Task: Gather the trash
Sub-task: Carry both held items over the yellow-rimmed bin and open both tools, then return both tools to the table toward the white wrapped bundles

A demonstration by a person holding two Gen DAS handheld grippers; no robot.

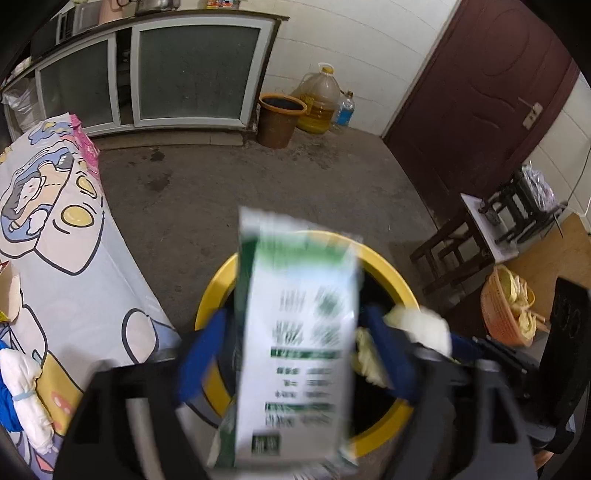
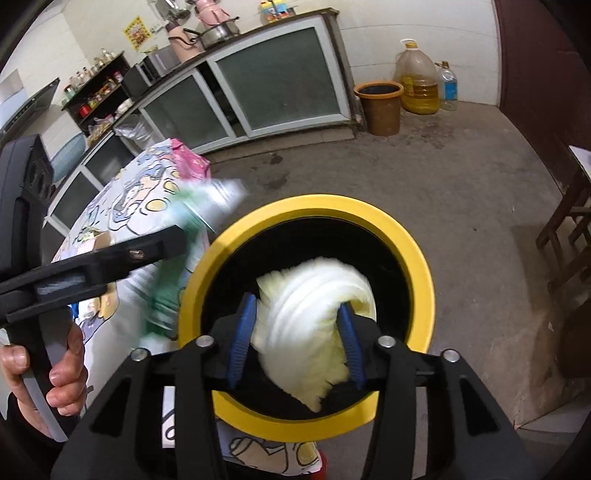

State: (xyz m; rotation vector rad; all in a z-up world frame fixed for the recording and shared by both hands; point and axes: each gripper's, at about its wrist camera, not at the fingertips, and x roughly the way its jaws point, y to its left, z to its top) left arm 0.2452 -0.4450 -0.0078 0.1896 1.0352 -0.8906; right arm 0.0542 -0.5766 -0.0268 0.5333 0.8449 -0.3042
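Hovering over the yellow-rimmed black bin (image 2: 421,254), I grip limp pale cabbage leaves (image 2: 314,325) mid-bunch in the right gripper (image 2: 297,343) and a light, stiff green-and-white carton (image 1: 295,347) mid-body in the left gripper (image 1: 295,362).

A home kitchen: a counter with sliding glass-door cabinets (image 2: 280,88) along a white-tiled wall carries a metal pot (image 2: 218,31) and pink thermos flasks (image 2: 184,46). A shelf of jars and bottles (image 2: 96,88) stands at its left end, and a large cooking-oil jug (image 2: 419,79) sits on the concrete floor (image 1: 295,177).
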